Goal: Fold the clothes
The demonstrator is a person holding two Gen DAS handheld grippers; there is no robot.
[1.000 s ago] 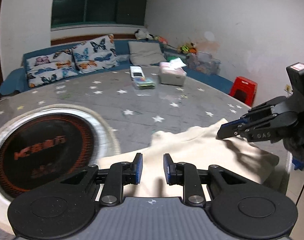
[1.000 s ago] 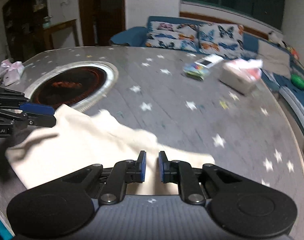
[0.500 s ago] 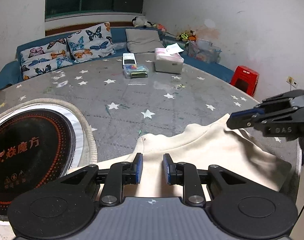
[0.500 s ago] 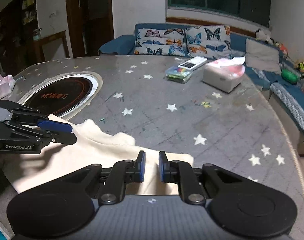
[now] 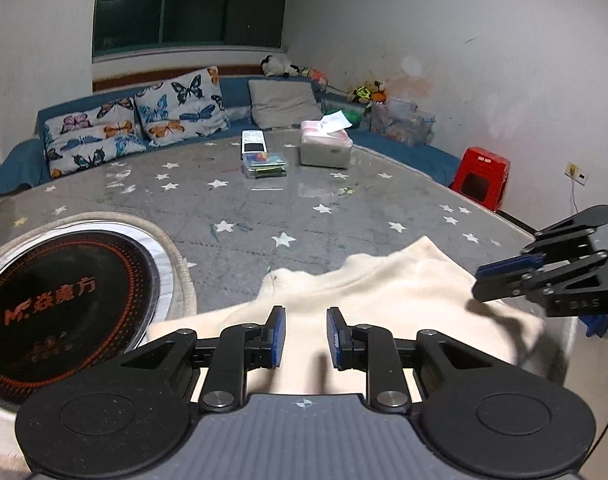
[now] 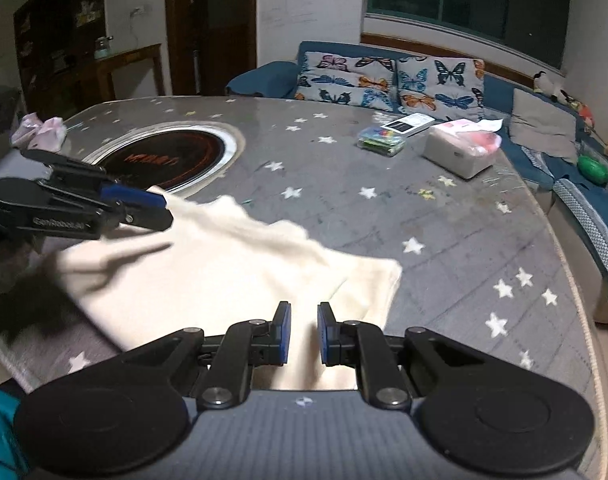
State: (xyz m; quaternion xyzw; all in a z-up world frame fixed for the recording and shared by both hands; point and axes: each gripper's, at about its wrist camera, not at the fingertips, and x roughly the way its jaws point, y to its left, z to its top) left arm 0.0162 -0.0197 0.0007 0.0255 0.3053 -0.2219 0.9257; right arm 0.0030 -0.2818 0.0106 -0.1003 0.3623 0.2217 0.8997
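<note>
A cream garment (image 5: 384, 296) lies flat on the near edge of the grey star-patterned table, also in the right wrist view (image 6: 231, 264). My left gripper (image 5: 301, 338) hovers over its near left part with a small gap between the pads and nothing held. My right gripper (image 6: 302, 334) hovers over the garment's near right corner, pads slightly apart and empty. Each gripper shows in the other's view, the right one (image 5: 484, 280) and the left one (image 6: 159, 210), both just above the cloth.
A round black induction cooktop (image 5: 59, 300) is set into the table left of the garment. A tissue box (image 5: 324, 146), a clear box of small items (image 5: 263, 162) and a remote sit at the far side. A blue sofa with butterfly pillows (image 5: 135, 128) and a red stool (image 5: 482, 174) stand beyond.
Both grippers have pulled back toward the near table edge and lowered over the garment. The garment now lies flatter and more spread. The pads stay a little apart.
</note>
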